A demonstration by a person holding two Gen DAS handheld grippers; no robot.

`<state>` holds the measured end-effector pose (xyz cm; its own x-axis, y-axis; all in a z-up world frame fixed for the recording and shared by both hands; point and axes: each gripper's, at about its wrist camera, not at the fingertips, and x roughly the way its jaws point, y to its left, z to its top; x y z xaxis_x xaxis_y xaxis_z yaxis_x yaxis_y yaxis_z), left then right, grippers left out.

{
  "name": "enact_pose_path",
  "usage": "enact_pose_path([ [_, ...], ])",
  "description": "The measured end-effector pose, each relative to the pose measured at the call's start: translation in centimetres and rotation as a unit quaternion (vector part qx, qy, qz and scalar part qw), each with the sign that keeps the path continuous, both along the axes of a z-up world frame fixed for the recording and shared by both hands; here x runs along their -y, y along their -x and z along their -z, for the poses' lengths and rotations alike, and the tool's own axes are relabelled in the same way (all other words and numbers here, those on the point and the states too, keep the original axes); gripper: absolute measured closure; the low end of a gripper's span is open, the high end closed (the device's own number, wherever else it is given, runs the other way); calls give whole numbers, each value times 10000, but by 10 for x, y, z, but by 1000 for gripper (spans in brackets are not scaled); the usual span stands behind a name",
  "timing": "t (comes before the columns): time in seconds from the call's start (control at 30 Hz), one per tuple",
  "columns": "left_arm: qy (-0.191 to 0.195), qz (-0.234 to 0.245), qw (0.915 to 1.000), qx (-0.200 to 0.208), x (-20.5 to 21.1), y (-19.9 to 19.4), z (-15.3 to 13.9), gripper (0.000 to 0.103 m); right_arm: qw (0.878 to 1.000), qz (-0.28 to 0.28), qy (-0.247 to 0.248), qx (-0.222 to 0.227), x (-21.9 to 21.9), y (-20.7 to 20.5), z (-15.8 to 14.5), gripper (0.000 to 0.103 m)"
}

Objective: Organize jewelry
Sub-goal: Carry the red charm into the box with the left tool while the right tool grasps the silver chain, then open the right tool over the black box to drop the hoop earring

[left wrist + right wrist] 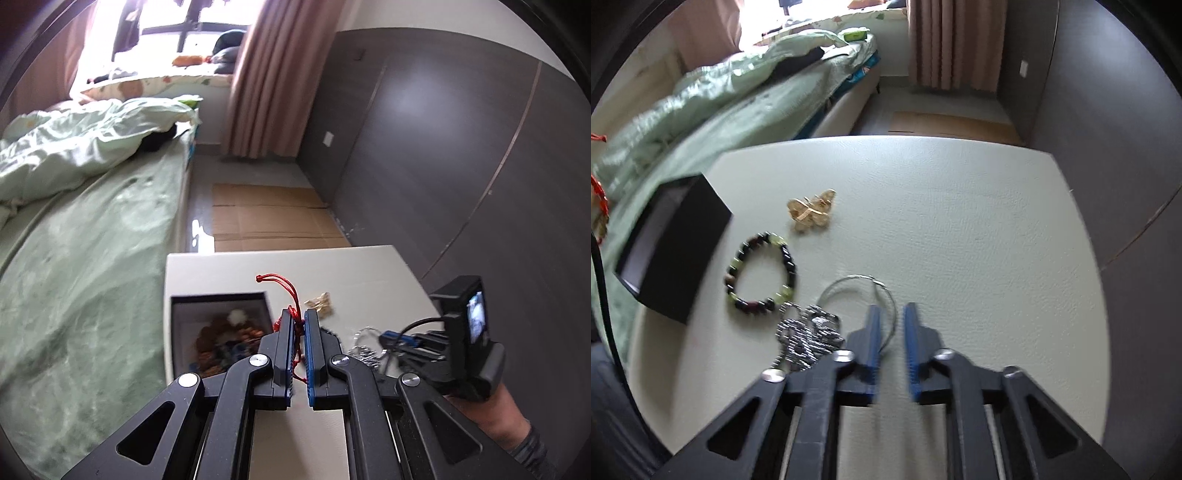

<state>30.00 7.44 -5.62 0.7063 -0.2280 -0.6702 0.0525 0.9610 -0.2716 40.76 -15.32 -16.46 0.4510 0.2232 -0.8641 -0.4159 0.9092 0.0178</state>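
Left gripper [299, 317] clamping red cord [286, 286], raised beside box [221, 295]

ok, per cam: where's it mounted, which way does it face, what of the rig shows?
Left wrist: on the left gripper, looking along fingers shut on a red cord beside the open box; the right gripper and hand show at right.
Right wrist: on the right gripper, jaws open over a wire hoop, facing across the table.
Shared: box, gold butterfly clip, bed.
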Motion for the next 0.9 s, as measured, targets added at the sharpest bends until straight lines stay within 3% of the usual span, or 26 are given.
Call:
enact_pose_path([
  [0.17, 61, -147, 9998, -107, -16, 2, 13, 98, 9998, 16, -178, 16, 8, 3, -7, 99],
  [0.63, 365, -150, 9976, -565, -30, -10, 48, 95, 9957, -311, -457, 745, -9, 31, -81, 100],
  [0.67, 419, -148, 9970, -632, -31, -12, 51, 87, 9953, -348, -465, 777, -12, 32, -88, 100],
  [0.77, 636, -199, 9958, -627, -37, -11, 54, 36, 9938, -457, -516, 874, -19, 35, -104, 100],
  [0.9, 815, -376, 9951, -418, -52, -1, 47, 32, 9915, -600, -595, 992, -36, 40, -124, 100],
])
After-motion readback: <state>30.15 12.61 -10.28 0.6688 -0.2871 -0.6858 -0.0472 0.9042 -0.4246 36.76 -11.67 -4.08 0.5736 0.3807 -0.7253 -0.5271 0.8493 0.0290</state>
